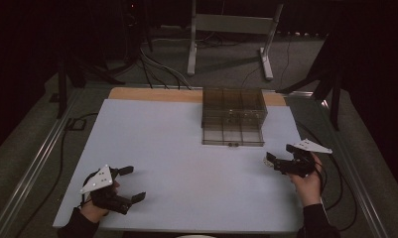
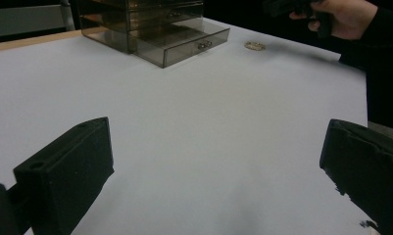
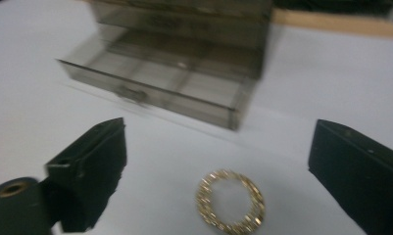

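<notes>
Gold ring (image 3: pixel 230 207) lies flat on the table (image 1: pixel 176 148), between the spread jaws of the right gripper (image 3: pixel 213 166), apparently lined up for a pinch. Nearby organiser (image 1: pixel 233 117) has 1 drawer (image 3: pixel 155 81) open, likely its destination. Left gripper (image 1: pixel 129 183) rests spread, empty.

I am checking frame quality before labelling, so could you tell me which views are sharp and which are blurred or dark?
High view: dim, dark surroundings, table evenly lit. Left gripper view: sharp, with the drawer box crisp. Right gripper view: motion-blurred, with the gold ring and drawer smeared.
</notes>
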